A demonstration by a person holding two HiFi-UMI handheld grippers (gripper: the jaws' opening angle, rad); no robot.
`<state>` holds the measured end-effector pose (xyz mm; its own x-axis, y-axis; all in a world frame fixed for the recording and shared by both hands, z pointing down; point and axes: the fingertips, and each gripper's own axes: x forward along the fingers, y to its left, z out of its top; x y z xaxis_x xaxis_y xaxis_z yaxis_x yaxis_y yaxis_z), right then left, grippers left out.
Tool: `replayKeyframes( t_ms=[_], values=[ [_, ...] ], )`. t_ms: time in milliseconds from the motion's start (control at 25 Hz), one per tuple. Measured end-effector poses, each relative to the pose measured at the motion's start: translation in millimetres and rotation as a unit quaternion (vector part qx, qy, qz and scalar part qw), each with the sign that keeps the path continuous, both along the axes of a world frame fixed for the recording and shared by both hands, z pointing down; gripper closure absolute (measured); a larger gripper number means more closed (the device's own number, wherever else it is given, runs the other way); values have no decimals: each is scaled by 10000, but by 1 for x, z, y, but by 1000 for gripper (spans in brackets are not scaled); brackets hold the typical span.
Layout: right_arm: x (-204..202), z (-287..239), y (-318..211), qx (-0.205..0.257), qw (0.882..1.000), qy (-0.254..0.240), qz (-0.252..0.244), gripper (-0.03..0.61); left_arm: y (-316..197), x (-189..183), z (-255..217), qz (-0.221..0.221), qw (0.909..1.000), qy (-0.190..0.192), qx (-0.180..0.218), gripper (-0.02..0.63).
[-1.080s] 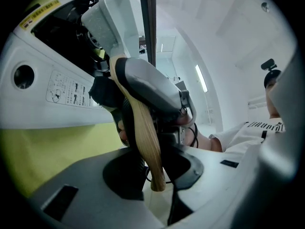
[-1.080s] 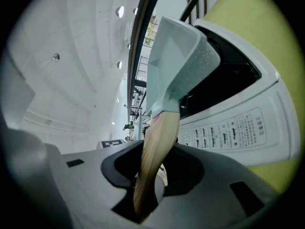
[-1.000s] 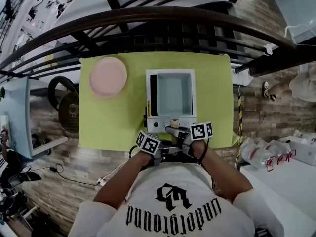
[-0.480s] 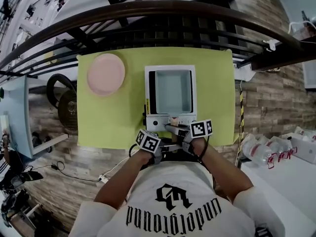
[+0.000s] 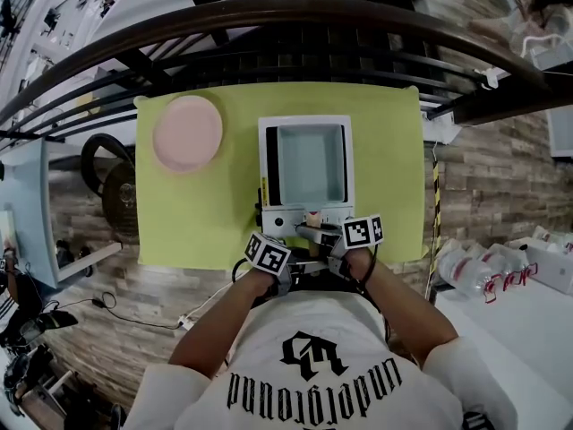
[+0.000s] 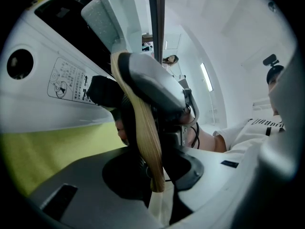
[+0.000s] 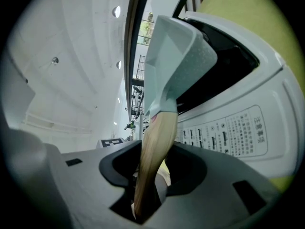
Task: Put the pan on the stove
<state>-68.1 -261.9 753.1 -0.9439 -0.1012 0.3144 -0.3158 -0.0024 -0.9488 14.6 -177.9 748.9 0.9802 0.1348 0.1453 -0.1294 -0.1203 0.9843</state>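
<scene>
**Step in hand:** set-down and release, by my reading.

- Left hand-held gripper (image 5: 292,258): jaws part-closed on the wooden handle (image 6: 141,128), which runs up between them in the left gripper view. Grip looks firm.
- Right hand-held gripper (image 5: 329,240): also has the handle between its jaws, further up toward the pan. These jaws have just been opening. The wood fills the gap and appears to touch the pads, so I judge it a slackening hold, not yet a release.
- Pan (image 5: 311,164): sits square on top of the stove (image 5: 304,122), with the handle pointing back over the stove's front panel toward the person. From above I cannot tell if the base is fully seated.

**Next move (judgement):**
- Finish opening both pairs of jaws.
- Draw back toward the body, clear of the handle, without nudging it sideways. A drag on the handle could slew the pan off centre.

**Materials and shapes:**
- Handle: pale wood with visible lengthwise grain, flattened, widening toward the pan.
- Pan: square with upright walls, pale blue-grey, and a finely speckled matte coat where it meets the handle.
- Stove: white, smooth casing, with a dark band along the top. The front carries a printed label and a round dark control.
- Bench (image 5: 206,213): covered in a flat yellow-green sheet.
- Plate (image 5: 186,133): round, pink and shallow, well apart from the stove toward the far left corner.
- Railing (image 5: 269,14): a dark curved rail beyond the bench.
</scene>
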Motion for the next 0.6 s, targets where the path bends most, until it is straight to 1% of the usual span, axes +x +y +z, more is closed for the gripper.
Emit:
replayKeyframes(
  t_ms=[80,160,240,320,400,520,600],
  values=[
    [2,1,0,-58,10000,-48,60,375,1,1,3,0,10000,-52,11,476],
    [2,2,-1,-84,9999,-64,97,367,1,1,2,-10,10000,-24,-31,468],
    [2,4,-3,-65,9999,-26,109,349,0,0,-1,-34,9999,32,-98,442],
    [2,8,-4,-48,9999,24,110,320,-2,-4,1,-81,9998,40,-161,387],
    [1,10,-4,-29,10000,37,88,314,-5,-9,4,-165,9996,47,-206,339],
    [0,8,0,63,10000,66,-24,316,-14,-13,1,-315,9992,73,-221,336],
    [1,6,1,93,9999,48,-7,316,-16,-13,-1,-355,9992,52,-196,336]
  ],
)
